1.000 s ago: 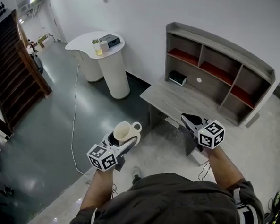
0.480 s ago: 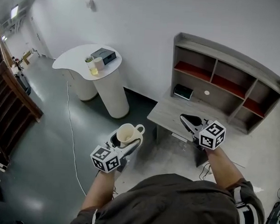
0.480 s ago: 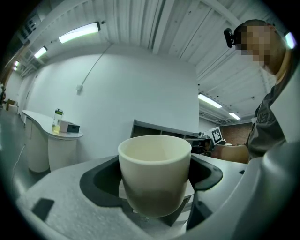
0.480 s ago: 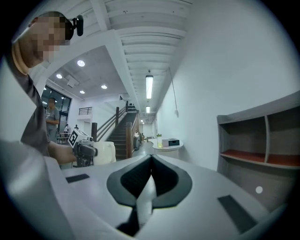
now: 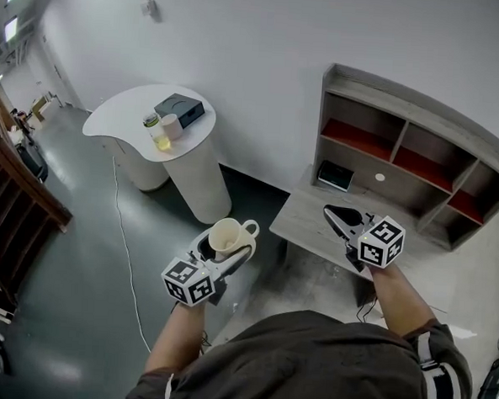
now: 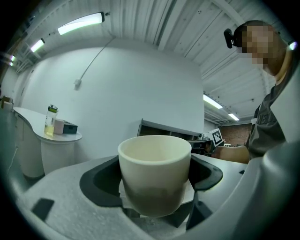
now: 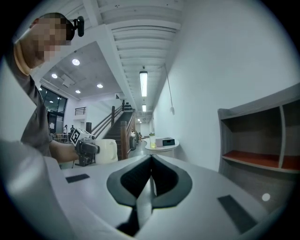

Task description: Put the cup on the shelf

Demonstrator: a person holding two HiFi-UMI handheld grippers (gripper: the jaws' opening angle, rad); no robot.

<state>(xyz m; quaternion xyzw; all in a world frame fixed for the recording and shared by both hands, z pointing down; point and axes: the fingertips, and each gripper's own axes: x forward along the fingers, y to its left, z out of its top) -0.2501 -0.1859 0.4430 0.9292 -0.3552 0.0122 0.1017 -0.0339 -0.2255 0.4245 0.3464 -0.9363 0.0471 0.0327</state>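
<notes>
Cream-coloured and handled, the cup (image 5: 227, 234) is seen in the head view clamped upright in the left gripper (image 5: 226, 247), its mouth upward and its handle turned to the right. The shelf unit (image 5: 412, 99) stands ahead and to the right on a grey worktop (image 5: 311, 223), well apart from the cup, and nothing has yet been set on it. The right gripper (image 5: 337, 217) shows against the worktop, nearer the shelf unit than the left one but empty, so the carry is judged to fall to the left arm, forward and rightward, with the cup's axis kept vertical. In the left gripper view the cup (image 6: 154, 171) is held between the jaws, which are closed against its sides, and the shelf unit (image 6: 164, 129) is glimpsed behind its rim. In the right gripper view the jaws of the right gripper (image 7: 151, 180) are pressed together with nothing between them, and the shelf unit (image 7: 262, 136) fills the right side. Compared with a second earlier, the shelf unit has drawn rightward in the head view and the dark staircase (image 5: 19, 172) has largely slipped out at the left. Both grippers have kept their pose, and the cup has not shifted in the jaws.
</notes>
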